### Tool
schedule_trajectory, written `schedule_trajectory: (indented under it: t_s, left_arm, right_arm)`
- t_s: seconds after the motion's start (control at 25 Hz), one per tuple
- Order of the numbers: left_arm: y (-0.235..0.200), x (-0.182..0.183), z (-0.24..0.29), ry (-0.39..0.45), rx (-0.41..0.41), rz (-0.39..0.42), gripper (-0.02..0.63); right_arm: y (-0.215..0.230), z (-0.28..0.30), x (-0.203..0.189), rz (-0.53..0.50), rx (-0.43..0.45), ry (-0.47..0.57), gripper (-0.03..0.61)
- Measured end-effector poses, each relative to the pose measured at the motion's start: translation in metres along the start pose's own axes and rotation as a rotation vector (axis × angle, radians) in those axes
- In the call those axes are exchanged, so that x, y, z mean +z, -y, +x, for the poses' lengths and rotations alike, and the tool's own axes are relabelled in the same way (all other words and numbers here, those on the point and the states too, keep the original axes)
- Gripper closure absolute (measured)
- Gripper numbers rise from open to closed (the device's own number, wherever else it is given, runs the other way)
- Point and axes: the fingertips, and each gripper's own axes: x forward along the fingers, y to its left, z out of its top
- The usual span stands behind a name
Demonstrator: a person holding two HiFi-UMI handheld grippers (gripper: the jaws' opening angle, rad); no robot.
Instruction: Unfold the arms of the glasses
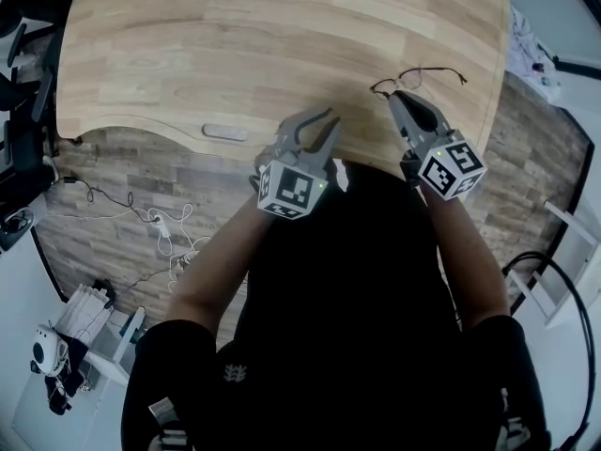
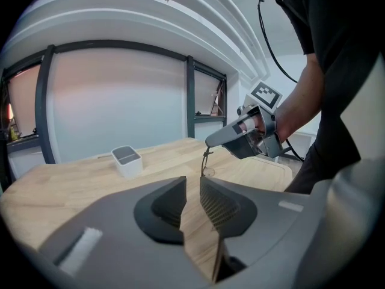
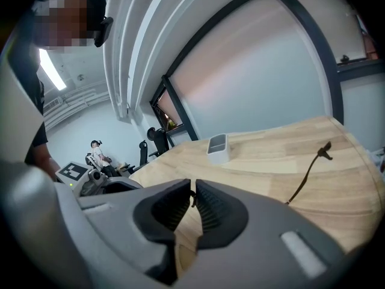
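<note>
Head view: wire-thin glasses (image 1: 420,75), seemingly in right gripper (image 1: 394,95); woodgrain table (image 1: 235,45).

L claw (image 1: 319,125) jaws apart; R claw (image 1: 394,97) pinched shut; both pointing fwd.

A light wooden table (image 1: 235,54) stands on wood-plank floor (image 1: 122,186) before large frosted windows (image 2: 114,101).

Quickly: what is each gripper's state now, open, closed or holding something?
Left gripper: open, nothing between the jaws.
Right gripper: closed on the glasses.
</note>
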Motion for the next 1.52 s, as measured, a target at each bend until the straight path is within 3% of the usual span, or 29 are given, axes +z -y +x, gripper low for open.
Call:
schedule_trajectory:
  t_s: [0.52,0.76,0.88,1.0,1.28,1.52]
  left_arm:
    - [0.021,-0.003,0.005,-0.013,-0.007,0.008,0.537]
    - [0.02,0.002,0.002,0.005,0.009,-0.018,0.537]
    - [0.004,0.007,0.001,0.037,0.051,-0.135,0.531]
    - [-0.011,0.023,-0.001,0.048,0.095,-0.199,0.545]
    - [-0.042,0.107,0.004,0.117,0.165,-0.227,0.607]
    - [-0.03,0.135,0.013,0.101,0.216,-0.25,0.607]
  right_arm:
    - [-0.013,-0.004,-0.01,-0.035,0.069,-0.002,0.528]
    - [-0.013,-0.012,0.003,-0.045,0.069,0.061,0.525]
    - [-0.007,-0.027,0.022,-0.056,0.029,0.112,0.525]
    - [0.004,-0.051,0.044,-0.062,-0.018,0.171,0.525]
    - [0.046,-0.121,0.085,-0.1,-0.155,0.24,0.526]
    - [0.094,-0.178,0.087,-0.001,-0.278,0.251,0.546]
